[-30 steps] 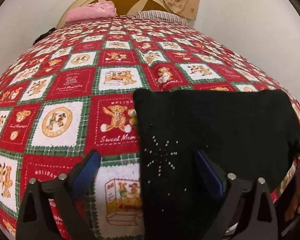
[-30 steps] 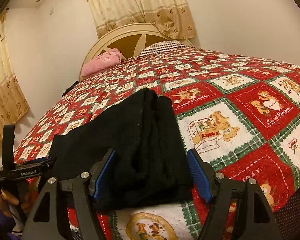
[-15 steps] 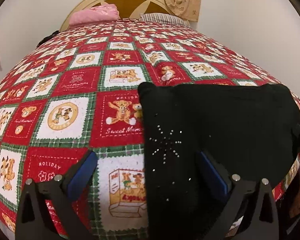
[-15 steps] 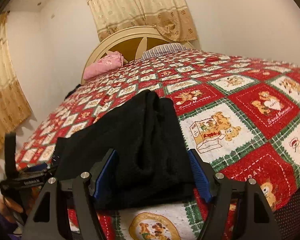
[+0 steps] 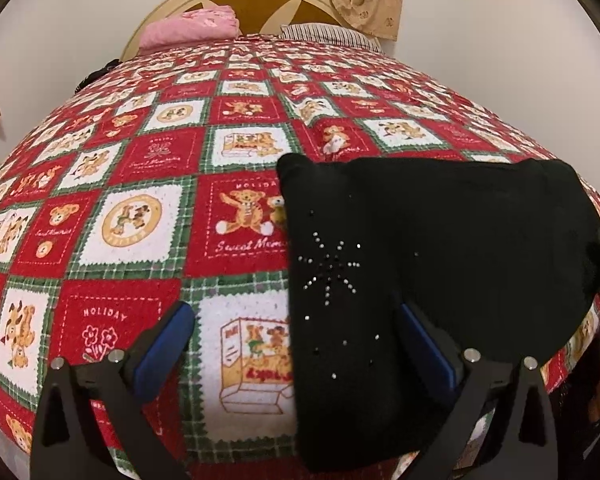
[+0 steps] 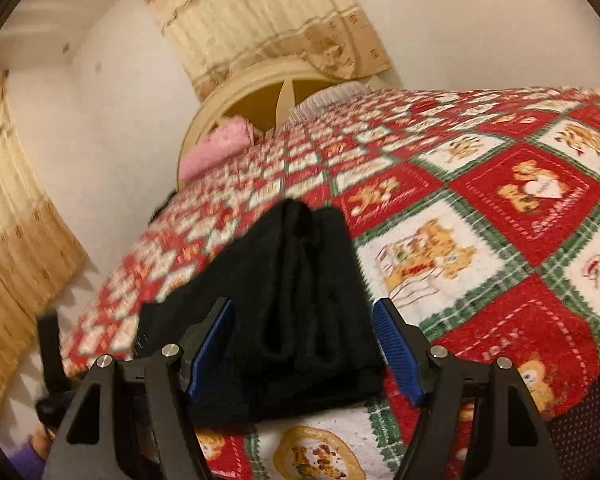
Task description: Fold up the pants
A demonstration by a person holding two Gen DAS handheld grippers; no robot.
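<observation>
Pants: folded black, lying on quilt near its edge, same place as before.
Left gripper: spread wide, now pulled back slightly.
Right gripper: spread, has tilted; view blurred.

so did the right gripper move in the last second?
Yes. The right gripper tilted up and rolled: headboard and curtain sit lower in its view.

I see the bed under its red teddy-bear quilt; folded black pants lie near its foot, pink pillow and striped pillow at the head.
</observation>
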